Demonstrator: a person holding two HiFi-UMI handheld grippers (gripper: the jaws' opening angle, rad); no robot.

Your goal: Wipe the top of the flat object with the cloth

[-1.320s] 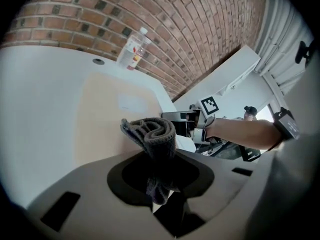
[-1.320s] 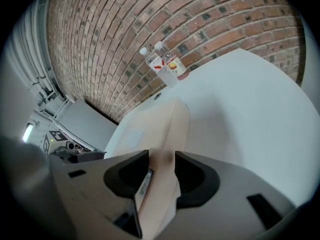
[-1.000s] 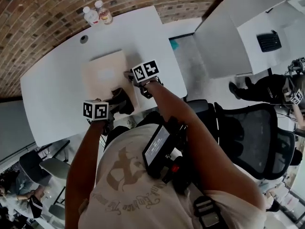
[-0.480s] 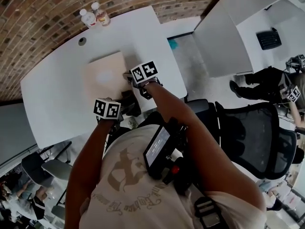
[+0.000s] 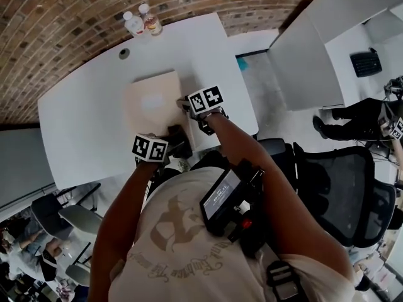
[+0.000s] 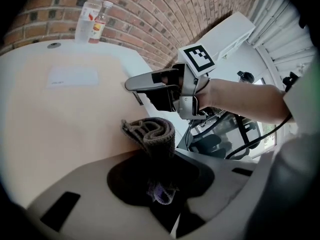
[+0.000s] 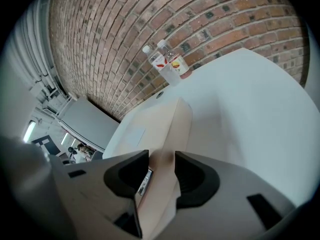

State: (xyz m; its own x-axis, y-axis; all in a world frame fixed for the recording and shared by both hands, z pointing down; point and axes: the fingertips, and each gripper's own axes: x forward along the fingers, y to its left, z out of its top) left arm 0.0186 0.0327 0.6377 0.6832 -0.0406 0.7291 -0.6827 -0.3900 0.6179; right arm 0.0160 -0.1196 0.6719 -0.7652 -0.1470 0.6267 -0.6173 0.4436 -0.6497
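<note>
Two bottles [image 5: 141,22] stand beyond the flat box [image 5: 151,99], with bare tabletop [image 5: 82,118] between. The right tool [image 7: 161,156] is clamped on the box's right edge. The left tool [image 6: 157,159] pinches the rolled cloth [image 6: 150,134], which sits at the box's near edge.

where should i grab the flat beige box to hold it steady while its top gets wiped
Grip the box by its thin right edge near the front corner, coming in from the right, as the right gripper does now. It is broad and flat, so only an edge fits between jaws, and this leaves the top free for the cloth in the left gripper.
</note>
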